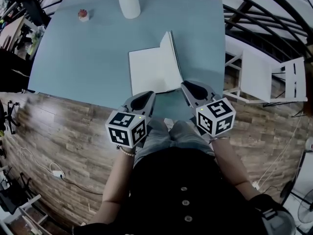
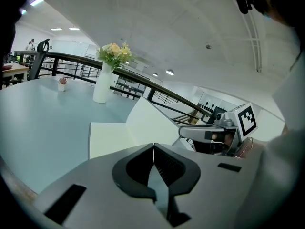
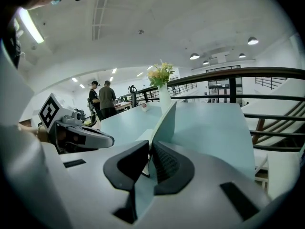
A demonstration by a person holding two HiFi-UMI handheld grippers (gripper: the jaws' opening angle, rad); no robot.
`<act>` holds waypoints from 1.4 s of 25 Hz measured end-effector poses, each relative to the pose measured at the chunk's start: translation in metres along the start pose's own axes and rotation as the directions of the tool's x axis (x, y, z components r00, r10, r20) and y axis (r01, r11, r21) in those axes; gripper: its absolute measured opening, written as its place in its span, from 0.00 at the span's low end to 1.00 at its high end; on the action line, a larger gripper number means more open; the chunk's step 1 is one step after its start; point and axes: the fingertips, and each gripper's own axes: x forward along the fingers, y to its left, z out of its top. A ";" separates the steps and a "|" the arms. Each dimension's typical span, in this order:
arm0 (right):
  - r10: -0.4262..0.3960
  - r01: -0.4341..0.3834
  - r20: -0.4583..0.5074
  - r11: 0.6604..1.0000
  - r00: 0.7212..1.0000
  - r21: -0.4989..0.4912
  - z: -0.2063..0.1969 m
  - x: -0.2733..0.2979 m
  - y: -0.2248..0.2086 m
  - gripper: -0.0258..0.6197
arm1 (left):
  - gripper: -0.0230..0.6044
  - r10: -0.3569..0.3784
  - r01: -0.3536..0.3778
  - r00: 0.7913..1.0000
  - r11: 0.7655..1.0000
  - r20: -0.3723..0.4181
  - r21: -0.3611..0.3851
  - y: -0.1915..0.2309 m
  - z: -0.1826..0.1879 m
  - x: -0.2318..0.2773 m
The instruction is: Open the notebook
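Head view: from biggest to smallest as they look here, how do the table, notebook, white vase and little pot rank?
1. table
2. notebook
3. white vase
4. little pot

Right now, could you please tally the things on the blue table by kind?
notebook: 1
vase of flowers: 1
small potted plant: 1
Total: 3

No readable text anywhere

The only printed marks are black-and-white square patterns on the left marker cube (image 1: 126, 128) and the right marker cube (image 1: 215, 115); they form no letters, numbers or brand names.
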 end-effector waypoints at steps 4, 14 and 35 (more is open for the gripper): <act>-0.022 0.022 -0.004 1.000 1.000 0.016 -0.007 -0.006 -0.016 0.09 | 0.07 0.008 -0.008 1.000 1.000 0.004 0.006 -0.007 -0.001 0.004; -0.121 0.121 -0.033 0.992 0.992 0.016 -0.032 -0.014 -0.053 0.12 | 0.07 0.033 -0.034 0.999 0.999 0.030 0.020 -0.018 0.004 0.013; -0.272 0.282 -0.222 0.959 0.936 0.011 -0.095 -0.001 -0.109 0.14 | 0.07 0.065 -0.065 0.998 0.998 -0.009 0.009 -0.015 -0.002 0.024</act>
